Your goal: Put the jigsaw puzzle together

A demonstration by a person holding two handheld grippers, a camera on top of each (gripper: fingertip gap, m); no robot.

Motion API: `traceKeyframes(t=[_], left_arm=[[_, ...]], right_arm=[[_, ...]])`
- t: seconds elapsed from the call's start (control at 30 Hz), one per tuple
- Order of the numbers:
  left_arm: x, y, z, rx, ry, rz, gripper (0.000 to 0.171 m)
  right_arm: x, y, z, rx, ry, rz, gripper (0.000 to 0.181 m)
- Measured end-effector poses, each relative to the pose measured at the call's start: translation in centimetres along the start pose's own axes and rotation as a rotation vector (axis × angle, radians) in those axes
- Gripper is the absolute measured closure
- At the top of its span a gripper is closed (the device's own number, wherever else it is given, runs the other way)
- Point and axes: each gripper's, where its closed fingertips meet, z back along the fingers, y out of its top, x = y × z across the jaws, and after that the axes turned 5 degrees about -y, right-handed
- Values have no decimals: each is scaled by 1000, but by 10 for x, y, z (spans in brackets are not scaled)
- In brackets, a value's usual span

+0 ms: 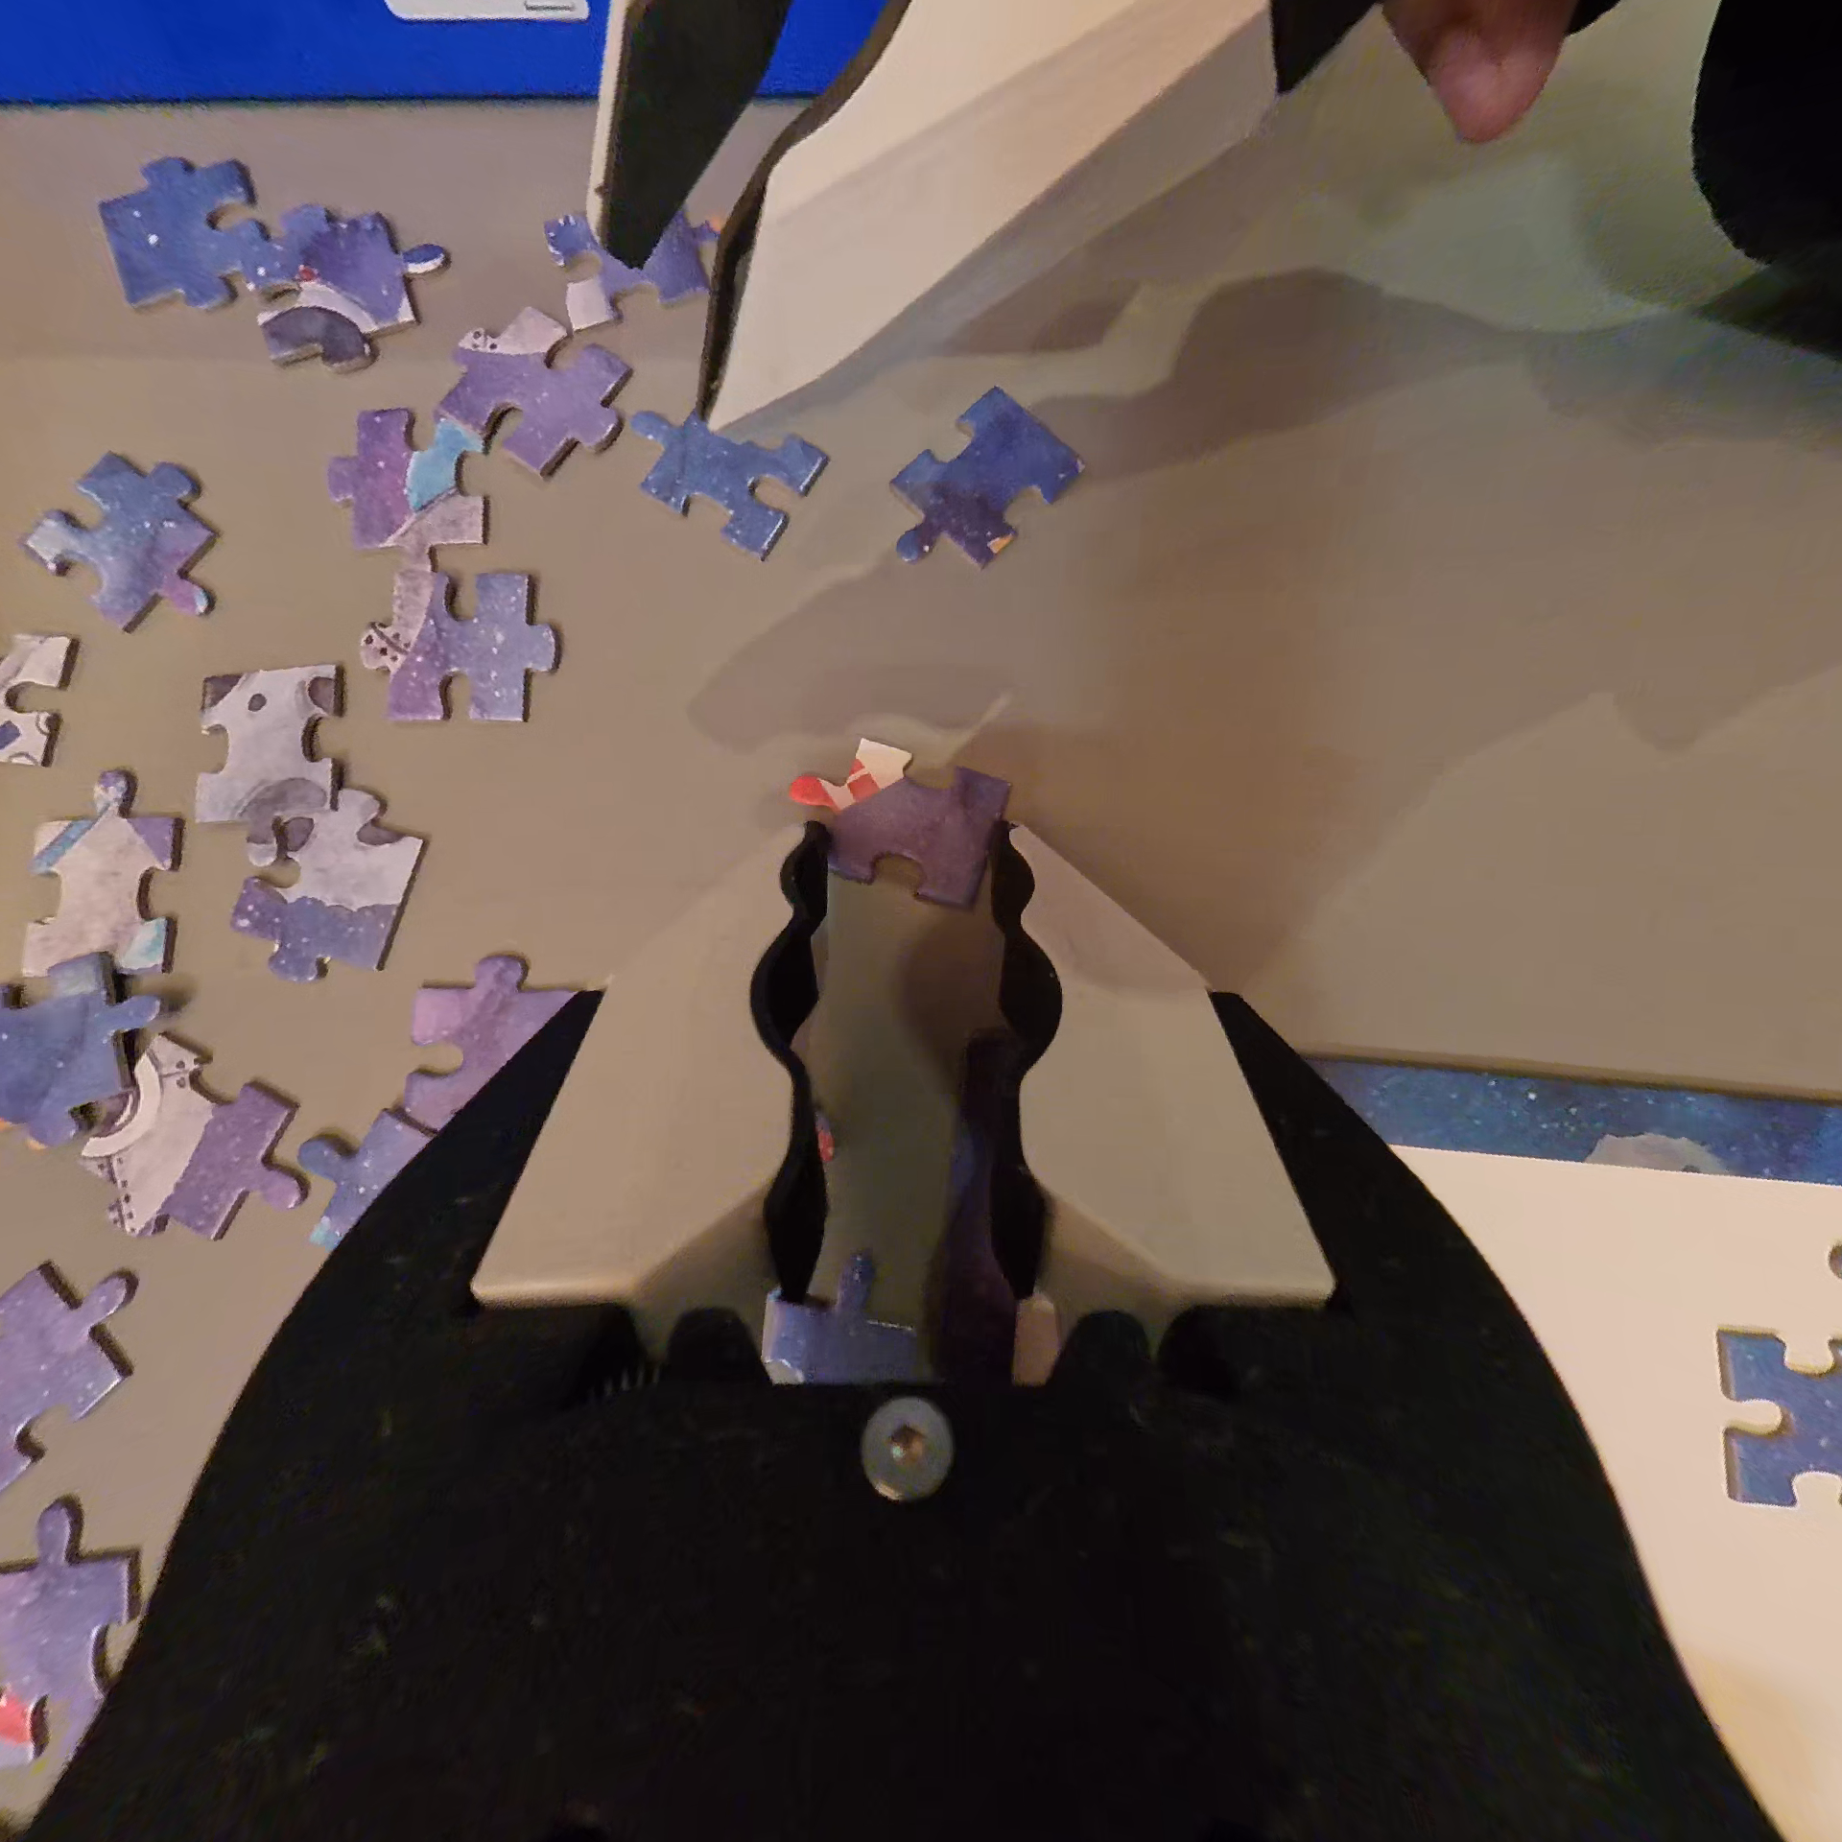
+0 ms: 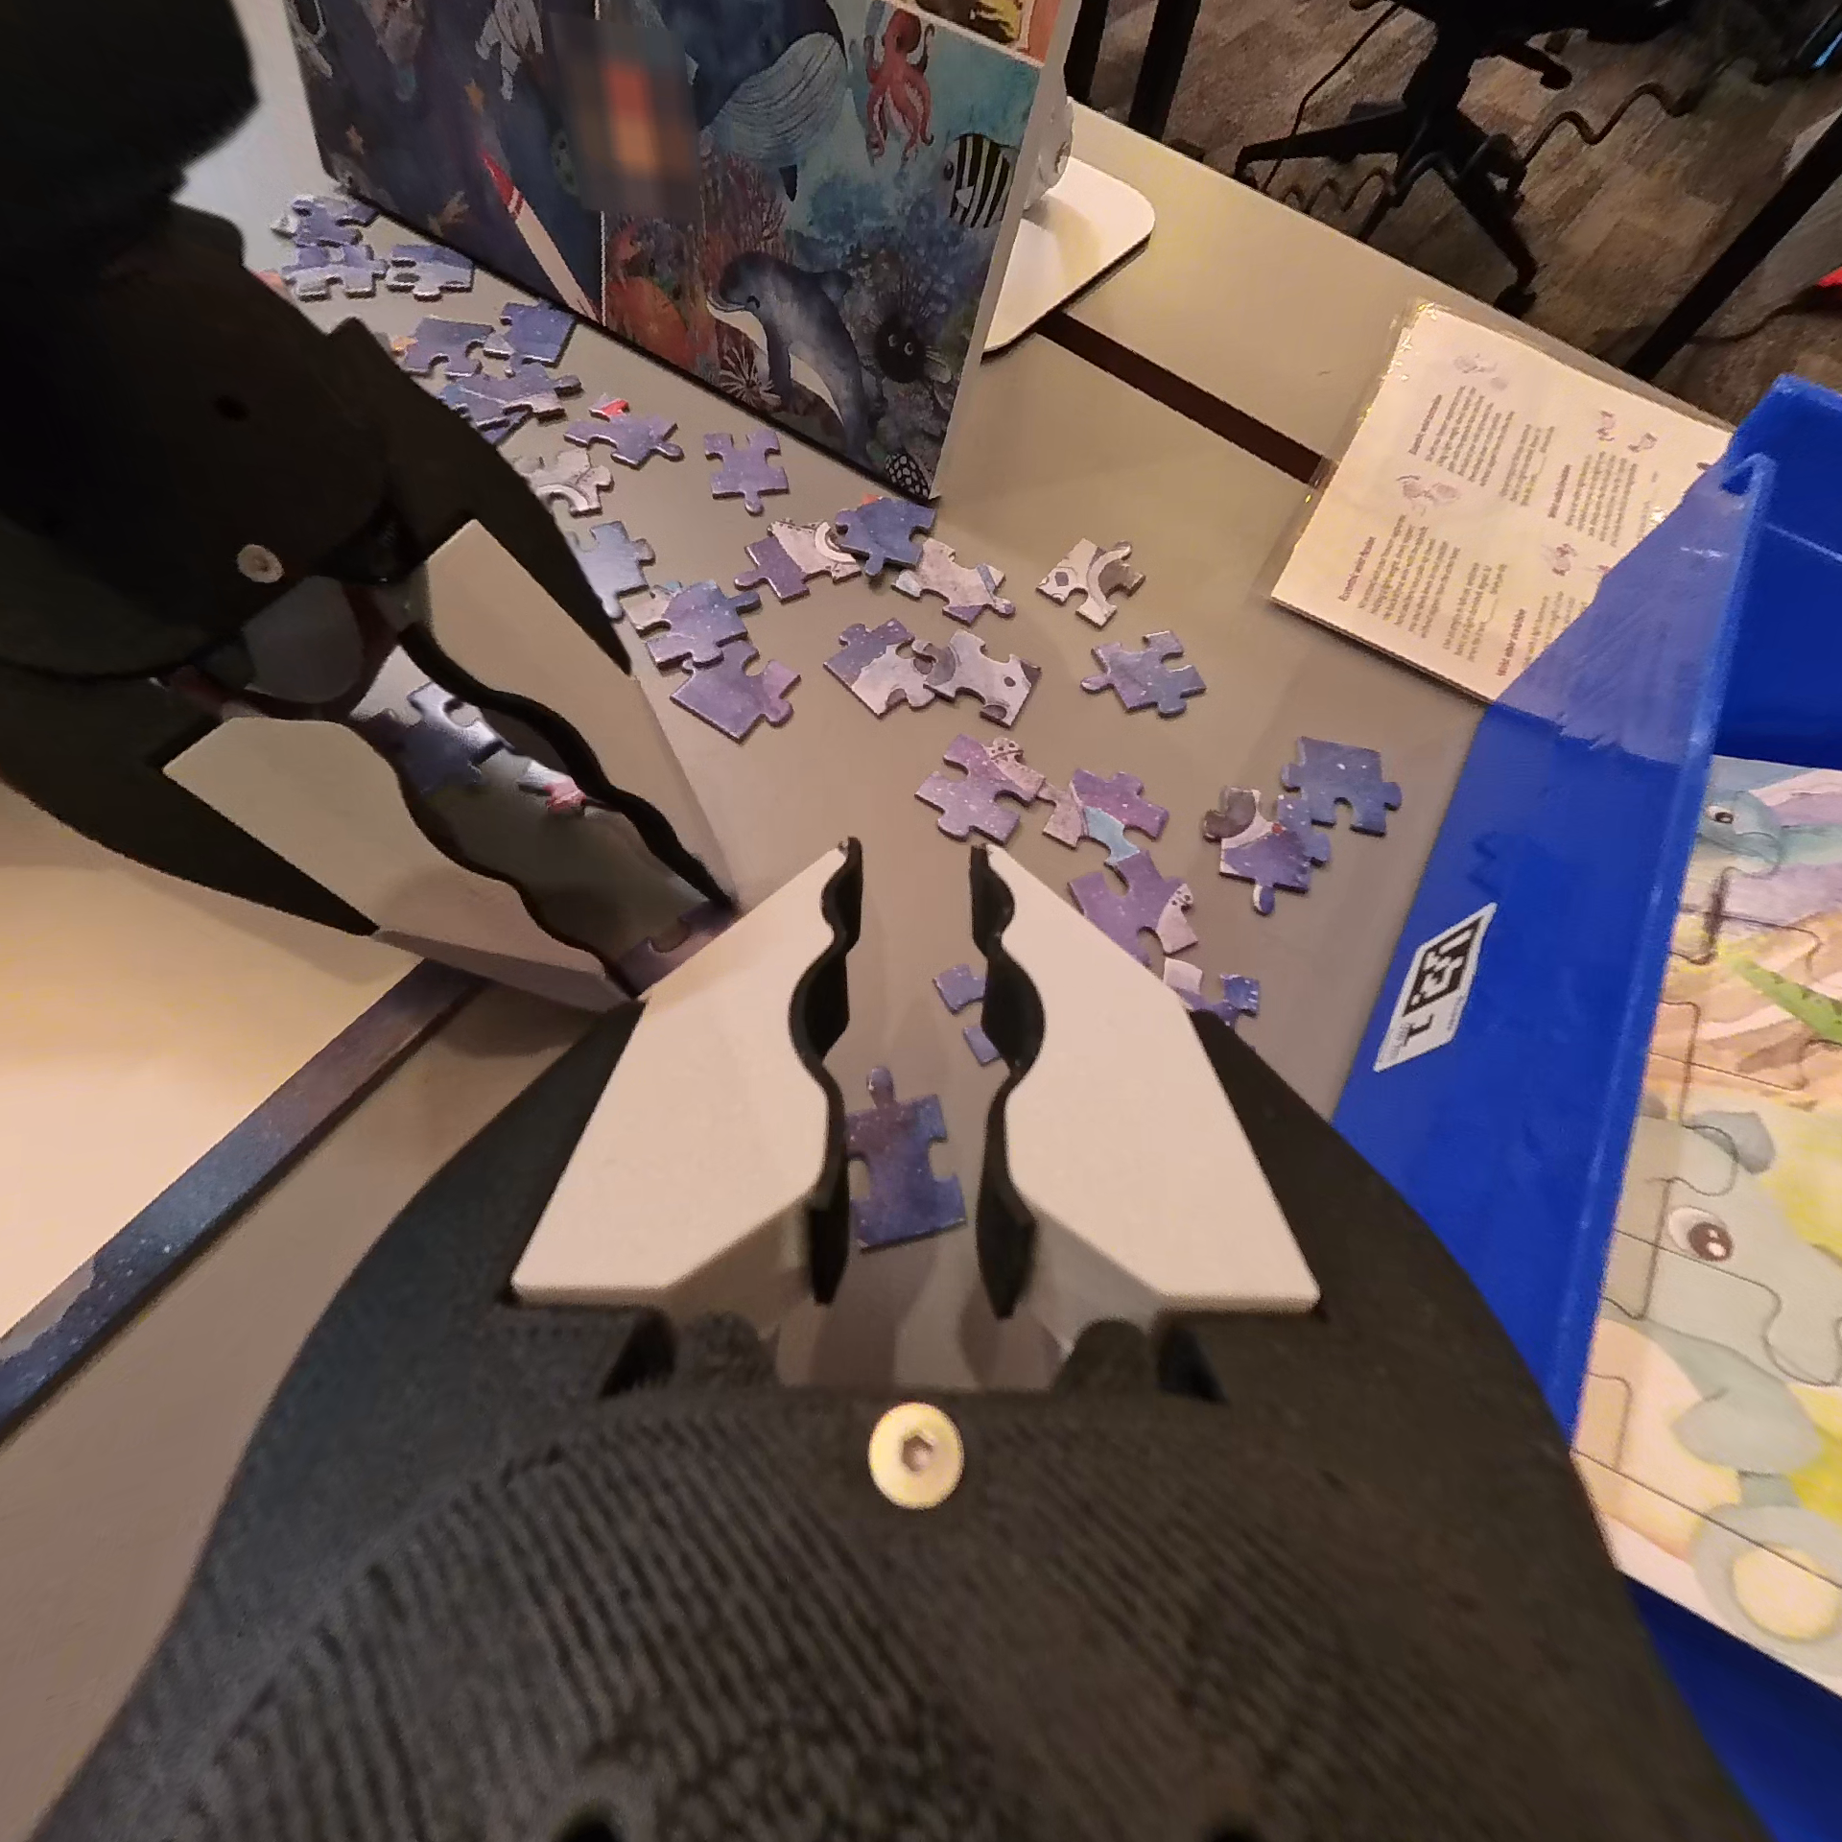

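Note:
My left gripper [image 1: 912, 832] is shut on a purple jigsaw piece with a red and white patch [image 1: 922, 832], held at the fingertips low over the grey table. It also shows in the right wrist view [image 2: 678, 942], at the corner of the puzzle board [image 2: 150, 997]. The board is cream with a starry blue border [image 1: 1555, 1116] and has one blue piece [image 1: 1784, 1415] laid in it. My right gripper [image 2: 915, 857] is open and empty above a loose purple piece [image 2: 902, 1166]. It shows at the top of the left wrist view [image 1: 678, 319]. Several loose pieces [image 1: 468, 648] lie scattered on the table.
An upright puzzle box [image 2: 797, 249] stands at the back of the table. A blue bin [image 2: 1545, 897] holding another puzzle is at the right. A printed sheet [image 2: 1475, 498] and a white stand base [image 2: 1076, 239] lie beyond. A person's finger [image 1: 1485, 70] shows top right. Spacing between my two grippers at the tips: around 9 cm.

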Motion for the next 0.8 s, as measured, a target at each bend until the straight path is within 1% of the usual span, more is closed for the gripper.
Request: traceKeyframes(t=[0.1,0.2,0.27,0.33,0.4,0.5,0.63,0.73,0.8], left_arm=[[4,3,3,26,7,-13,138],[13,8,14,39,-3,-12,137],[27,9,27,51,-8,-13,138],[47,5,44,53,4,-8,138],[73,-6,63,60,28,9,138],[120,-30,85,84,21,99,138],[175,-70,93,55,21,245,138],[186,-89,91,16,118,280,139],[189,-95,87,-9,158,272,139]], right_arm=[[1,0,0,2,-2,-2,161],[1,1,1,4,-2,0,161],[1,1,1,3,-5,4,161],[1,0,1,1,-8,7,161],[1,1,1,3,-12,10,161],[0,3,3,10,-14,17,161],[-4,6,4,13,-17,35,161],[-7,8,5,18,-17,45,162],[-7,8,5,20,-18,49,162]])
